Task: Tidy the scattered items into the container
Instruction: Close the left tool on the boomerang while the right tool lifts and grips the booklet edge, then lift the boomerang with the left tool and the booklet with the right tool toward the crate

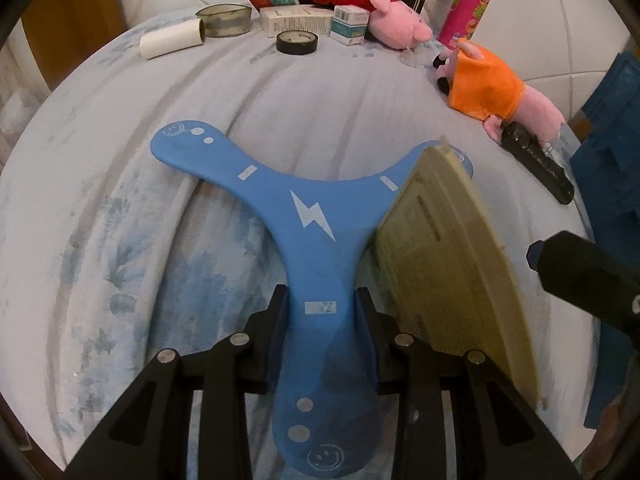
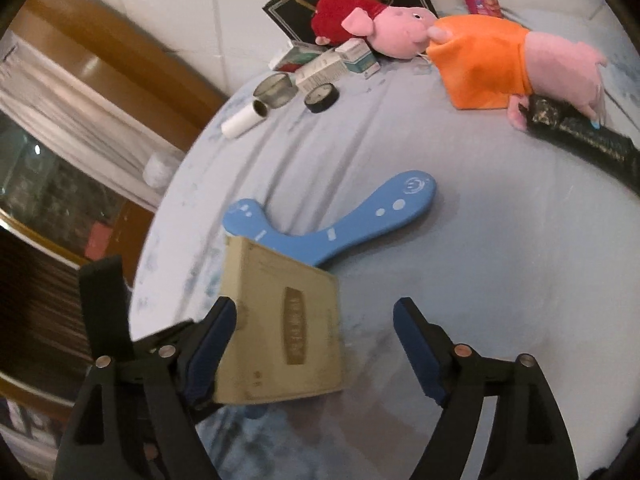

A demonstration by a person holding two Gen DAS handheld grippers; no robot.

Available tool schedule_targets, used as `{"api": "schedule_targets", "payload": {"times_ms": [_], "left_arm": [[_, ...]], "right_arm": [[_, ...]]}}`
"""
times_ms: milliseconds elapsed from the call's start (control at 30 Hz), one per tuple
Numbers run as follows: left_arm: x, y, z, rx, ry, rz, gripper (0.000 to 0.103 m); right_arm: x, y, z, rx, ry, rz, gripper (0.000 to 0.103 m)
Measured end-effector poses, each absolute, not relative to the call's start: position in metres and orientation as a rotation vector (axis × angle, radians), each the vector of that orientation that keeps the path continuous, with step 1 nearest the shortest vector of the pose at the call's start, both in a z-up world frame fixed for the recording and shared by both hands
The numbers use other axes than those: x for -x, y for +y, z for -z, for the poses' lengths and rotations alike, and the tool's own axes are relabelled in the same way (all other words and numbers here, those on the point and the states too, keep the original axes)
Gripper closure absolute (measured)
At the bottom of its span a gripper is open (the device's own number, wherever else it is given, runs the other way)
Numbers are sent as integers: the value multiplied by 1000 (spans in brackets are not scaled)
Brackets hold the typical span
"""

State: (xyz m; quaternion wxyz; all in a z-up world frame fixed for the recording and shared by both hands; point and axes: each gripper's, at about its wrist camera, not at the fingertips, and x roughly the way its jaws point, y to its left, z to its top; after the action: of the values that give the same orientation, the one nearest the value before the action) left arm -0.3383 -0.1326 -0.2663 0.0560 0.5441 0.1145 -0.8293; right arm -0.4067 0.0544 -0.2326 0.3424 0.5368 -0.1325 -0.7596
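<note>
A blue three-armed boomerang (image 1: 312, 208) with a white lightning bolt lies over the pale bedsheet (image 1: 120, 200). My left gripper (image 1: 322, 304) is shut on its near arm. A flat beige box (image 1: 444, 260) leans on edge against the boomerang's right side. In the right wrist view the same beige box (image 2: 280, 328) sits between the wide jaws of my right gripper (image 2: 316, 312). The left pad (image 2: 212, 344) is against the box, the right pad (image 2: 416, 348) stands well clear of it. The boomerang (image 2: 360, 220) pokes out behind the box. A dark blue crate (image 1: 612, 140) stands at the bed's right edge.
At the far end lie a red-dressed plush pig (image 1: 380, 8), an orange-dressed plush pig (image 1: 492, 88), a black tape roll (image 1: 297, 43), small cartons (image 1: 298, 20), a white paper roll (image 1: 172, 39), a clear tub (image 1: 225, 19) and a pink snack can (image 1: 468, 8). A long black object (image 1: 536, 160) lies beside the orange pig.
</note>
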Motion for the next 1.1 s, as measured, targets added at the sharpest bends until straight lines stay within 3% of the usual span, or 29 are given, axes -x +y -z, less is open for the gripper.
{"api": "schedule_targets", "payload": {"times_ms": [233,500,700,833,1100], "left_arm": [[337,-134,261,-1649,335,2550,71],[331,-132,259,-1660,326,2573,71],[326,-130,265,-1669,282,2552,71],[324,-130,267,-1678,242,2539,71],[313,-154,267,-1658,207,2509,71]], "right_arm": [[388,42,212,-1344,-320,1991,22],[373,13,225,-1420,-116,2001,46],[371,16,239,-1473,-46,2058,48],[370,15,247,-1513,-20,2053,71],[358,8,248,-1493,-4,2073,71]]}}
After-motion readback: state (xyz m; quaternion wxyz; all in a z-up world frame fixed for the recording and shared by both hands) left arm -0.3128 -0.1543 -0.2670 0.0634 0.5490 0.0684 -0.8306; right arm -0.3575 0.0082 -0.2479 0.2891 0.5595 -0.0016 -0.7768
